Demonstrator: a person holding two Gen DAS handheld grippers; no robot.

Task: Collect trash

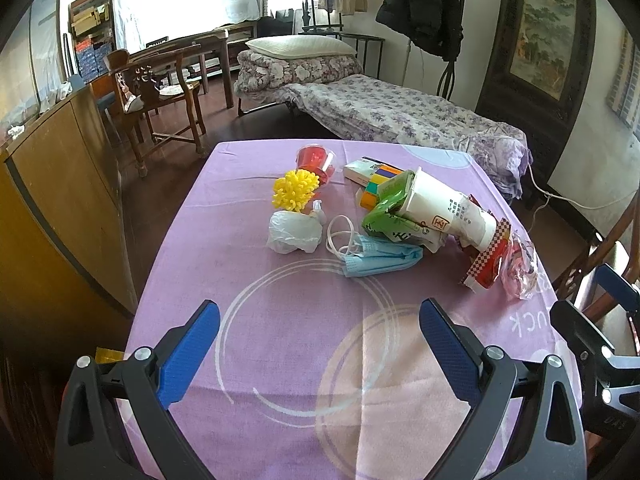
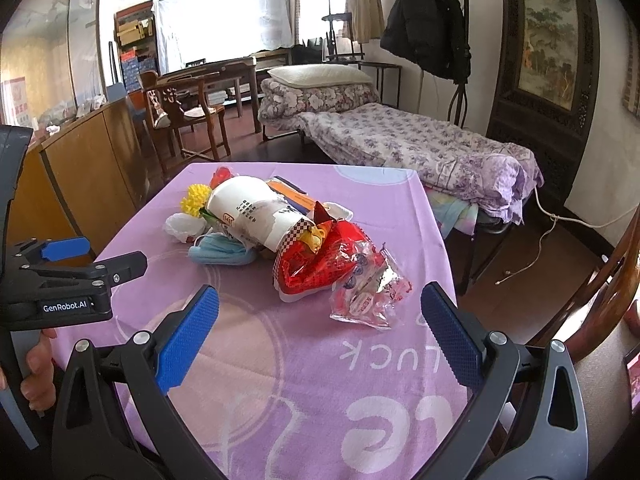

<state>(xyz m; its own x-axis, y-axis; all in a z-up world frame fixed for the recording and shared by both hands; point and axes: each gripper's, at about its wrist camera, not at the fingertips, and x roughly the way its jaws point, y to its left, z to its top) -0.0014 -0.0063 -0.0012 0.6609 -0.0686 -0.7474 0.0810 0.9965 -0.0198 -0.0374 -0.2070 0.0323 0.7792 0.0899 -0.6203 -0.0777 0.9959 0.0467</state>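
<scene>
Where readable: "LUCK" on tablecloth [image 2: 280, 380], "GenRobot.AI" on left claw [image 2: 100, 258].

Bare cloth on the table [image 1: 248, 280] lies open from six o'clock up to the trash pile [image 1: 400, 208], which blocks the middle from eleven to two o'clock. The blue mask [image 1: 380, 256] and white bag [image 1: 294, 232] form its near edge. A clear wrapper [image 2: 368, 296] intrudes toward the right gripper [image 2: 320, 320], whose jaws stand wide apart.
</scene>
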